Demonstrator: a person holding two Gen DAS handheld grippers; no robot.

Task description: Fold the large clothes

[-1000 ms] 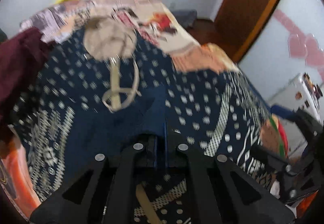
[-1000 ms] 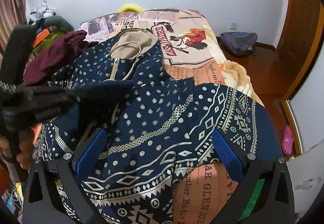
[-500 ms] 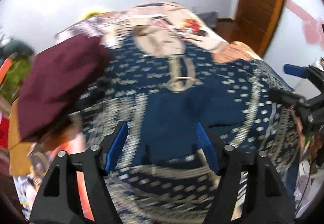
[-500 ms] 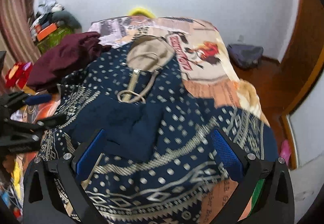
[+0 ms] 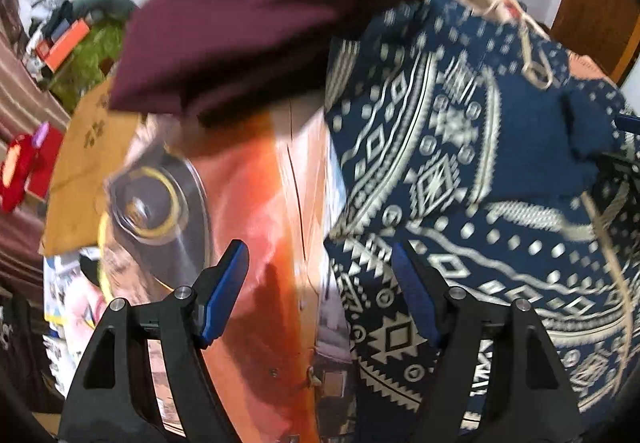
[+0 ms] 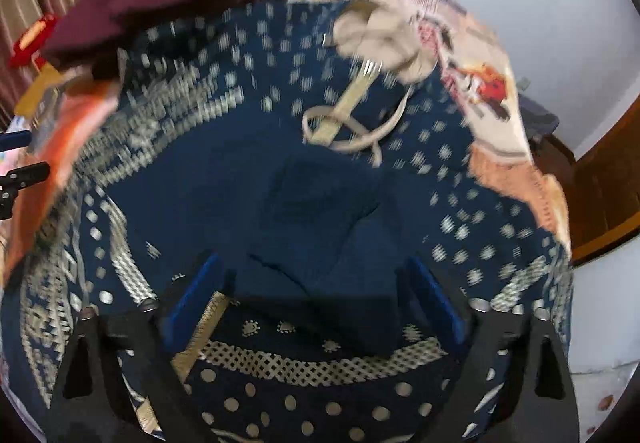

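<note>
The navy patterned hoodie (image 5: pixel 460 171) is spread on the bed, its long axis toward 12 o'clock. Its side edge is seen at 1 o'clock of the left gripper (image 5: pixel 320 291), whose jaws are apart and empty. The right gripper (image 6: pixel 316 295) is closing over the folded cuff; a grip cannot be confirmed. No containers are seen.

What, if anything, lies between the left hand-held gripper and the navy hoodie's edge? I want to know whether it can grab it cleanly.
Nothing visible does. The left hand-held gripper stands open over the printed bedcover, with the patterned edge of the navy hoodie already at its right finger. The maroon garment lies farther up the bed, clear of that path.
</note>
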